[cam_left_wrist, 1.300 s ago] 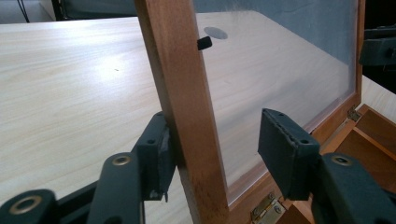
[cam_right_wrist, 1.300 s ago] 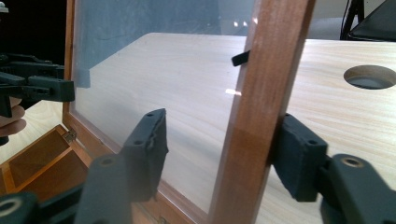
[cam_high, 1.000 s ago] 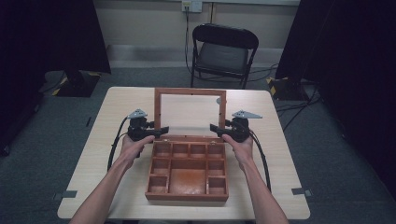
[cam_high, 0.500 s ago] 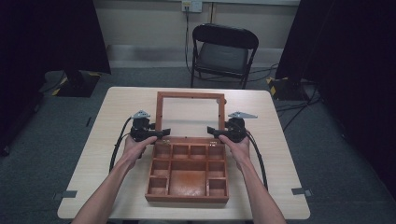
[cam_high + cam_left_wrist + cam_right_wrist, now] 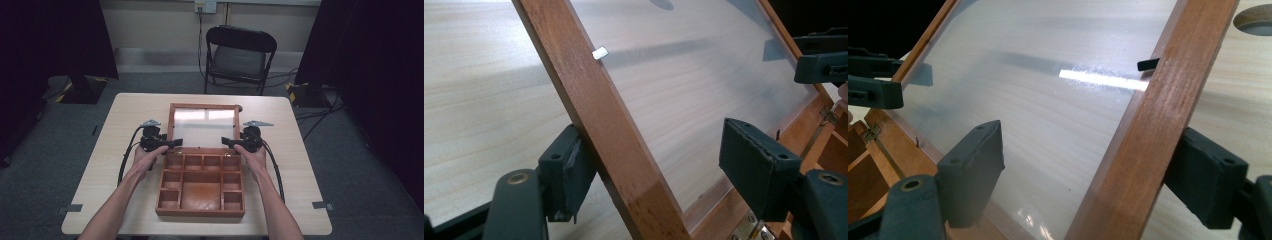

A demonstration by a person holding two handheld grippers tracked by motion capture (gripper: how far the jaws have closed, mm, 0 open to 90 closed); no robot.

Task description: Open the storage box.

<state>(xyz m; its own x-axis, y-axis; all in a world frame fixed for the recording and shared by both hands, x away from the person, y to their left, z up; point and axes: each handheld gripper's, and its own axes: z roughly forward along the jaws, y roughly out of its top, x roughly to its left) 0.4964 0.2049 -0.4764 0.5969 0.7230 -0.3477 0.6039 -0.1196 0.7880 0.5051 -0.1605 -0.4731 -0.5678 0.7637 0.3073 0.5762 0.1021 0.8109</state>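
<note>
High view, left to right. A dark curtain [image 5: 50, 40] hangs at the left wall above grey carpet [image 5: 40, 165]. My left gripper [image 5: 170, 144] sits at the left rail of the lid [image 5: 204, 127], which leans back from the box [image 5: 200, 182]. The box, a wooden tray of small compartments, stands at the middle of the table [image 5: 295, 165], near my edge. The table top is pale wood grain, bare around the box. My right gripper [image 5: 227, 142] sits at the lid's right rail. Behind the table stands a black folding chair [image 5: 239, 57] under a wall socket [image 5: 205, 6]; cables [image 5: 320, 107] run over the carpet at the right, before a second dark curtain [image 5: 375, 60].

Left gripper view. My jaws straddle the lid's wooden rail [image 5: 604, 125]; they have just been opening. The left pad [image 5: 569, 172] lies against the rail and the right pad [image 5: 756, 170] stands clear over the clear pane [image 5: 694, 85], so the grip is loose, not clamped. A small metal clip [image 5: 599, 53] sits on the rail's inner edge.

Right gripper view. My jaws have likewise just been opening around the opposite rail [image 5: 1153, 120]: the left pad [image 5: 973, 170] hangs over the pane, apart from the wood; the right pad [image 5: 1205, 175] is at the rail's outer side. A round hole [image 5: 1255, 19] in the table top shows beyond.
</note>
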